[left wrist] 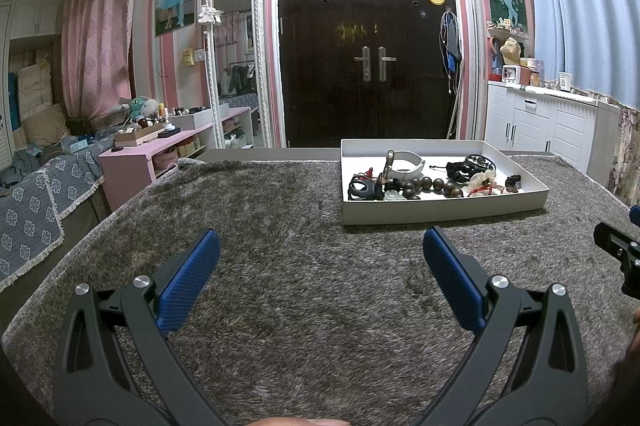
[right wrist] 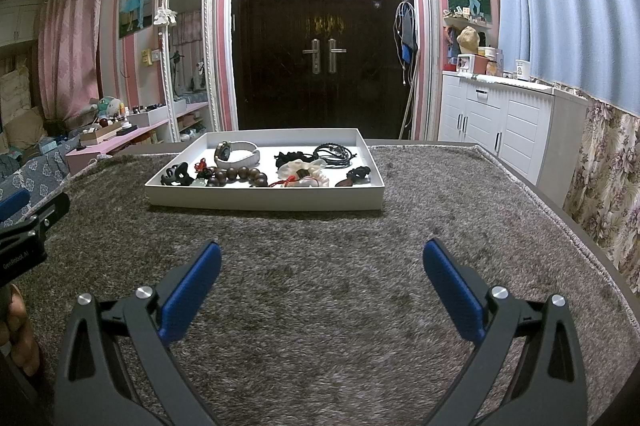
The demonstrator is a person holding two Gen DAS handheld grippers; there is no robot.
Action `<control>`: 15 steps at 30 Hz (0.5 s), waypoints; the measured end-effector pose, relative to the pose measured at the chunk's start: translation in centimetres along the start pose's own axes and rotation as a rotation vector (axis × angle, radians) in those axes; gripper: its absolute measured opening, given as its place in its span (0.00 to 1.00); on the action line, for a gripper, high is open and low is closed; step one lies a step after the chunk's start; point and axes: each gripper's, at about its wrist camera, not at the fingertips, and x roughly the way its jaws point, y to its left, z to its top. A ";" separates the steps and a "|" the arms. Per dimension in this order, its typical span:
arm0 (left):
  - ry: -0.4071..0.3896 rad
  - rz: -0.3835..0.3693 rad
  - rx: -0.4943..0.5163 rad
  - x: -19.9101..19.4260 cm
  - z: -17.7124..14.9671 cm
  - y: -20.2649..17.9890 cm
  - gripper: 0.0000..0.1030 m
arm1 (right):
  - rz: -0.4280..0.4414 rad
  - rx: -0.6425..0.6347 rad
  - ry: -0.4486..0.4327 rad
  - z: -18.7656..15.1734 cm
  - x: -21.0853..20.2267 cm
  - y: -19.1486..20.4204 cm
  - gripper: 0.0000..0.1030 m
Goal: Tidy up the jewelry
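Note:
A shallow white tray (left wrist: 440, 211) (right wrist: 264, 202) rests on the grey shaggy rug, holding jewelry: a dark wooden bead bracelet (left wrist: 430, 185) (right wrist: 236, 175), a watch with a white strap (left wrist: 404, 161) (right wrist: 236, 150), black cords (left wrist: 472, 163) (right wrist: 334, 150), a black hair claw (right wrist: 178, 174) and a white cloth piece with red thread (left wrist: 482, 183) (right wrist: 304, 175). My left gripper (left wrist: 320, 246) hovers open over the rug, short and left of the tray. My right gripper (right wrist: 322, 258) is open too, just before the tray's front wall. Neither holds anything.
The rug (right wrist: 320, 306) covers a table whose right edge (right wrist: 580, 226) drops off. The right gripper's body (left wrist: 620, 258) shows at the left view's right edge; the left gripper's body (right wrist: 24, 238) shows at the right view's left edge. A dark double door (left wrist: 368, 45) stands behind.

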 end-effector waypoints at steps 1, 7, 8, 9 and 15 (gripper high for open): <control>0.000 0.000 0.000 0.0 0.0 0.0 0.97 | 0.000 0.000 0.000 0.0 0.0 0.0 0.98; 0.005 0.004 -0.005 -0.1 0.0 0.1 0.97 | 0.000 0.000 0.000 0.0 0.0 0.0 0.98; 0.004 0.004 -0.005 -0.1 0.0 0.1 0.97 | 0.000 0.000 0.001 0.0 0.0 0.0 0.98; 0.004 0.004 -0.005 -0.1 0.0 0.1 0.97 | 0.000 0.000 0.001 0.0 0.0 0.0 0.98; 0.005 0.003 -0.006 -0.1 0.0 0.0 0.97 | 0.000 0.000 0.001 0.0 0.0 0.0 0.98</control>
